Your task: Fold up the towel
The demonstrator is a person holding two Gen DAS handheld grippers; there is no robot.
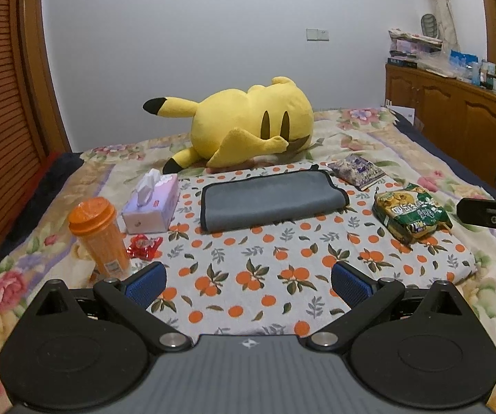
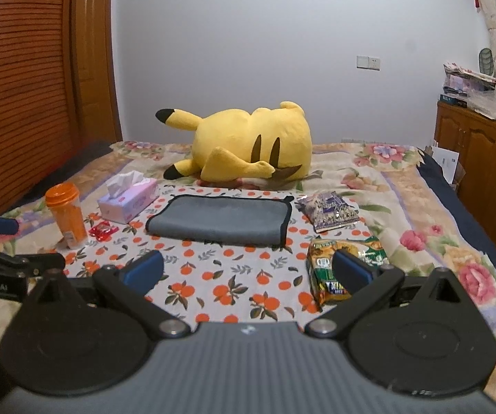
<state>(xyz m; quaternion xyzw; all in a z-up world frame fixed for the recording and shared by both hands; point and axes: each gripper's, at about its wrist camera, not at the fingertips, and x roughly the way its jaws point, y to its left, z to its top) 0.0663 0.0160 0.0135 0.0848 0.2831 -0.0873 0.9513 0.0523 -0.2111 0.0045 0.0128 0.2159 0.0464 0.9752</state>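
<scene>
From left to right on the orange-print cloth [image 1: 248, 269] spread over the bed [image 1: 403, 148], an orange bottle [image 1: 98, 238], a red wrapper [image 1: 144, 246] and a tissue box [image 1: 153, 203] crowd the left edge, the grey towel [image 1: 272, 200] lies folded flat in the middle toward the far edge, and a purple packet [image 1: 356, 171] and a green snack bag [image 1: 412, 215] sit along the right, with a yellow plush [image 1: 248, 124] just beyond the towel. Bare cloth lies open between the towel's near edge and both grippers. The left gripper [image 1: 248, 284] hangs low over the cloth's near part with its jaws wide apart and holding nothing, and the right gripper [image 2: 248, 270] likewise has its jaws spread wide and empty, its right finger in front of the snack bag.
</scene>
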